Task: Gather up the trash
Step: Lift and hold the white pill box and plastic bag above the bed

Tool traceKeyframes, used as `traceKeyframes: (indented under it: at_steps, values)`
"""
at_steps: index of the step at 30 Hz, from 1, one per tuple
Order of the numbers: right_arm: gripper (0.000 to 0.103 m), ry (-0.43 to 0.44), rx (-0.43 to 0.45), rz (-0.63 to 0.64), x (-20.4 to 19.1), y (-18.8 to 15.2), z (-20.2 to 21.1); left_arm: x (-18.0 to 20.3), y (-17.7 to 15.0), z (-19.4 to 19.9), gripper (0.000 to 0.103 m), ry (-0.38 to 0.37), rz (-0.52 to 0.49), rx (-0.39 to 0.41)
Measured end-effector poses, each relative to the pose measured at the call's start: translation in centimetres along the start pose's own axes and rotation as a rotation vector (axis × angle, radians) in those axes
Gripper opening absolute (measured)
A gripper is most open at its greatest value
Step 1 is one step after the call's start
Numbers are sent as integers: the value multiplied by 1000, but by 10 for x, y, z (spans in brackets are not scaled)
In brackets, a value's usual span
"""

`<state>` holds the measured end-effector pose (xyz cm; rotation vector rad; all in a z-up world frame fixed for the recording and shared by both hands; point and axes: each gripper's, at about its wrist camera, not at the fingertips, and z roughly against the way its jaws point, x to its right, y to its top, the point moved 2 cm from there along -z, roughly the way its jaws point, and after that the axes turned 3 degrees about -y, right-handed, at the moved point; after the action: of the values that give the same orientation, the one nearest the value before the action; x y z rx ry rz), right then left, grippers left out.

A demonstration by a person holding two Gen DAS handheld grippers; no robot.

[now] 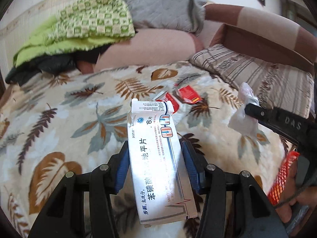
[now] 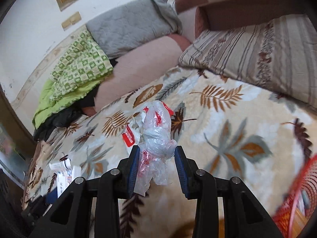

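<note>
The left gripper [image 1: 154, 158] is clamping a white medicine box [image 1: 156, 154] between its blue pads [image 1: 122, 166], squeezing it across its narrow width. The box's long axis is running straight forward along the fingers, its far end sticking out well past the tips and its near end reaching back toward the camera. It is being carried above the leaf-print blanket [image 1: 59, 119], not resting on it.

The right gripper [image 2: 155, 164] is pinching a crumpled clear plastic bag [image 2: 156, 136], with red print showing through the film. The bag is bunching up ahead of the fingertips and a loose tail is drooping below them. From the left wrist view the same bag [image 1: 243, 111] is hanging from the right gripper's tip, off to the right of the box.

Red wrappers [image 1: 188, 94] are lying on the blanket just beyond the box's far end; in the right wrist view they are partly hiding behind the bag.

The red mesh basket [image 2: 297, 202] is sitting at the lower right edge of both views, so it is lying to the right of both grippers and back toward the person. The right gripper appears nearer to it, so the bag could probably drop first; the box would likely need swinging rightward across the blanket, long end leading, before being let go. With both grippers full, the wrappers will likely have to wait.
</note>
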<state>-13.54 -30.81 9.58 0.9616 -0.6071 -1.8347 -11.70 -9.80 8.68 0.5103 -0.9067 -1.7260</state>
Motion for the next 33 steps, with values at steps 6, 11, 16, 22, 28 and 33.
traceKeyframes:
  at_steps: [6, 11, 16, 22, 28, 33]
  values:
    - [39, 1, 33, 22, 4, -32, 49, 13, -15, 53, 51, 21, -50, 72]
    - [39, 14, 72, 83, -2, -45, 74, 20, -29, 68, 51, 36, -63, 94]
    - [39, 5, 60, 125, -8, -47, 71, 18, -37, 61, 51, 52, -66, 82]
    - [39, 10, 37, 135, -9, -47, 63, 11, -40, 49, 51, 65, -63, 72]
    - [39, 19, 23, 119, -6, -46, 58, 6, -43, 33, 51, 63, -58, 47]
    - [39, 17, 13, 132, -9, -46, 54, 4, -45, 26, 51, 54, -50, 35]
